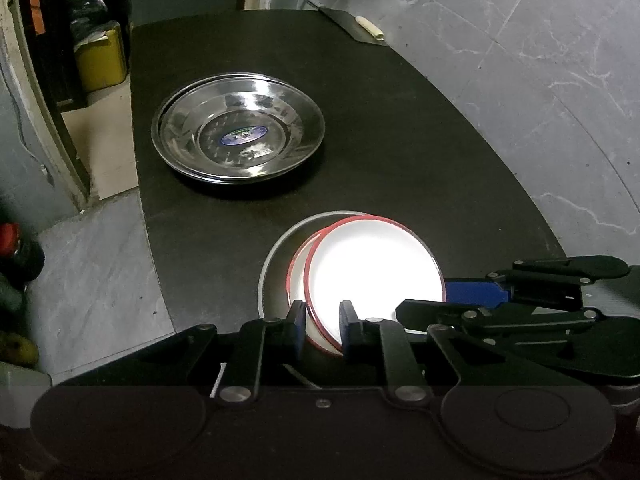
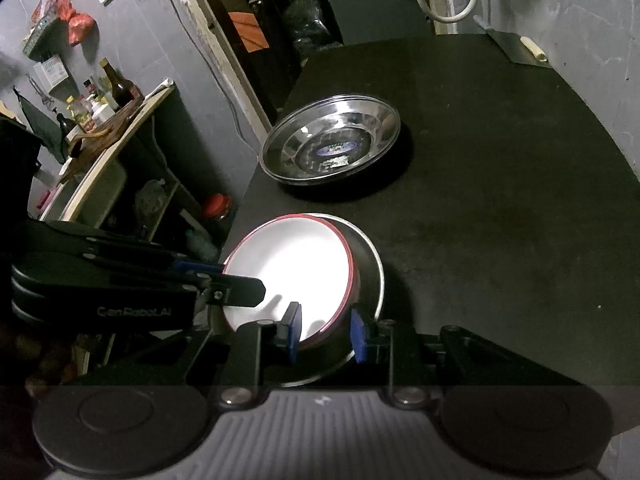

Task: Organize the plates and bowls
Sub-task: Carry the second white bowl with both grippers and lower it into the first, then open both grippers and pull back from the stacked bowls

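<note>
At the table's (image 1: 400, 128) near edge, white red-rimmed bowls (image 1: 376, 272) nest inside a steel bowl (image 2: 370, 268). Left gripper (image 1: 322, 330) pinches their near rims; right gripper (image 2: 326, 334) straddles both bowls' rims, contact unclear. Steel plates (image 1: 240, 136) sit farther back. Judged step: seating the nest; next, release squarely.

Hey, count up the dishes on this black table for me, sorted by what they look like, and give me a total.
Shiny steel plates, stacked at the far side: 2
White bowls with red rims, nested: 2
Grey metal bowl under the white ones: 1
Total: 5 dishes. The stacks may hide more underneath.
</note>
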`<state>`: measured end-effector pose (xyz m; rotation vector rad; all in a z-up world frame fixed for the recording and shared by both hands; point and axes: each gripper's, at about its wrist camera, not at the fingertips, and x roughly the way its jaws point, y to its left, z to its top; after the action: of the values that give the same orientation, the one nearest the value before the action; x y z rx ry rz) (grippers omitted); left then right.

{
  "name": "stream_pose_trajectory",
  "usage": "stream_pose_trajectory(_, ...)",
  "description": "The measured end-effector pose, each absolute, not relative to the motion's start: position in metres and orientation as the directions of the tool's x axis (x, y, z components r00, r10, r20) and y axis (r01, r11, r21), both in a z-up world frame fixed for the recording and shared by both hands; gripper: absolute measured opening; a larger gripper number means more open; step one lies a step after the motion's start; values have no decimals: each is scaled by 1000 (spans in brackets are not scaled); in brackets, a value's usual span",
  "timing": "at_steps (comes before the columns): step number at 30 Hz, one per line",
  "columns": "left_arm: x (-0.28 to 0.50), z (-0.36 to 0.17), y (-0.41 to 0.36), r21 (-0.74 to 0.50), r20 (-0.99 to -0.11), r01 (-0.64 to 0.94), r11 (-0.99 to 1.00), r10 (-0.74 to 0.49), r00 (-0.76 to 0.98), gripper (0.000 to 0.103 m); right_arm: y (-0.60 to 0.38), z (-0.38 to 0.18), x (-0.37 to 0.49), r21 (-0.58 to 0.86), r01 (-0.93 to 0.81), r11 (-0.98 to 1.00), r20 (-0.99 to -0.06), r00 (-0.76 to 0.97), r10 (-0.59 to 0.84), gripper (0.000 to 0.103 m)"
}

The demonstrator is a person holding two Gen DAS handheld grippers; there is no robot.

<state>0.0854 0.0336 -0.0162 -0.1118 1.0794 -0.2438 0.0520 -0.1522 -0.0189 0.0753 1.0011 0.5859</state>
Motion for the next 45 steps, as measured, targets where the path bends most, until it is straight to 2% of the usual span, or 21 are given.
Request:
stream_pose_trajectory(12, 84, -15, 36, -210, -857, 124, 970, -244, 455, 24, -152, -16, 50, 319, -438, 840, -760, 411, 503, 35)
stream_pose_trajectory(15, 82, -9, 41, -230, -840, 112, 967, -255, 479, 36, -155, -13, 48, 315, -432, 845, -752, 430, 500, 38)
stream_pose_trajectory(19, 77, 0, 50, -237, -819, 76, 969, -241, 522, 64, -161, -5, 44, 312, -421, 851, -732, 464, 498, 50)
stream_pose_trajectory(22, 75, 6, 55, -229, -807, 47, 972, -217, 549, 80, -167, 2, 42, 311, -406, 859, -713, 498, 493, 67)
stream_pose_trajectory(24, 72, 9, 60, -229, -800, 25, 973, -203, 565, 90, -170, 6, 41, 308, -392, 867, -703, 520, 485, 87)
stream_pose_trajectory(26, 70, 11, 67, -224, -797, -4, 975, -180, 577, 102, -172, 10, 40, 299, -377, 876, -693, 545, 471, 97)
stream_pose_trajectory(28, 69, 11, 73, -225, -797, -31, 974, -166, 580, 102, -174, 13, 39, 287, -360, 888, -687, 568, 453, 103)
stream_pose_trajectory(37, 63, -7, 92, -180, -834, -96, 979, -100, 543, 102, -176, -1, 37, 90, -240, 967, -770, 599, 220, 103)
stream_pose_trajectory(45, 67, -18, 77, -100, -862, -34, 994, -70, 502, 102, -177, -11, 35, 77, -224, 972, -804, 562, 193, 103)
